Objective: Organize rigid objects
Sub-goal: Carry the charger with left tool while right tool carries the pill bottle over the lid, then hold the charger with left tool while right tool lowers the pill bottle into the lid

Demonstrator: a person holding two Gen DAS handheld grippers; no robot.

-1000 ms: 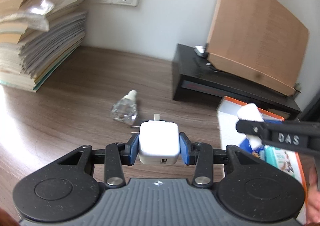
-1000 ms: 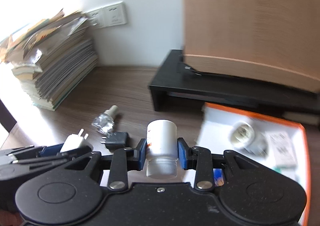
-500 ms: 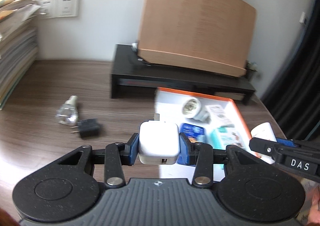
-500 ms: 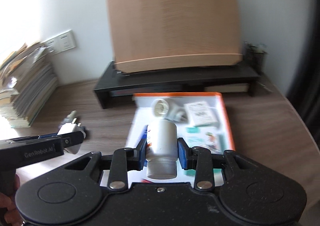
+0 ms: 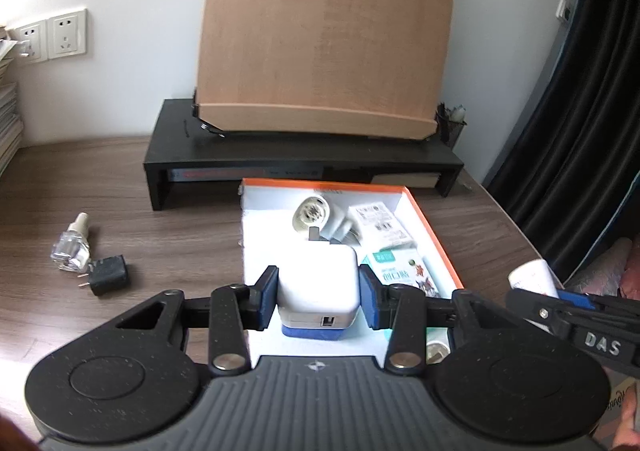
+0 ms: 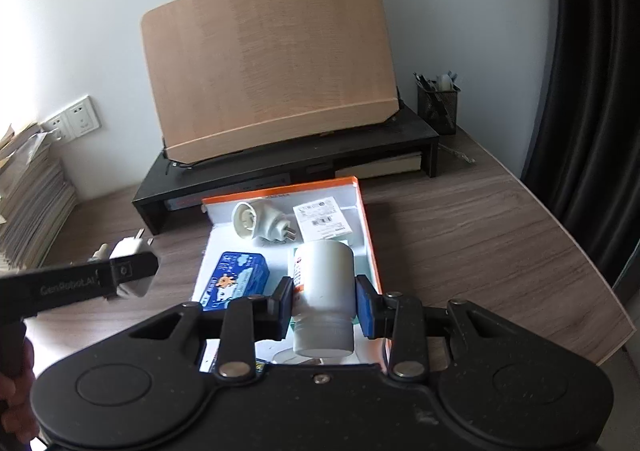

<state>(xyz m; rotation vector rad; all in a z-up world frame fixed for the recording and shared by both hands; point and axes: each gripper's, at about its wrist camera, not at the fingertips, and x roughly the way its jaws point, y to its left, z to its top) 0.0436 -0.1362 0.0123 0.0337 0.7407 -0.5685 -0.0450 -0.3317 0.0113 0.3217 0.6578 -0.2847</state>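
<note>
A wooden book stand (image 5: 320,39) leaned back on a black monitor riser (image 5: 296,155) set against the white wall. Under the riser's right end lay what looked like a book (image 6: 380,165), though it was dim there. A black mesh pen holder (image 6: 437,105) with pens stood just beside the riser's right end. Two white wall sockets (image 5: 66,33) sat on the wall to the left, above a stack of papers (image 6: 28,207). A dark curtain (image 6: 596,91) hung at the right edge of the wood-grain desk (image 6: 480,227).

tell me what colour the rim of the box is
Orange; the box rim shows best in the right wrist view.
</note>
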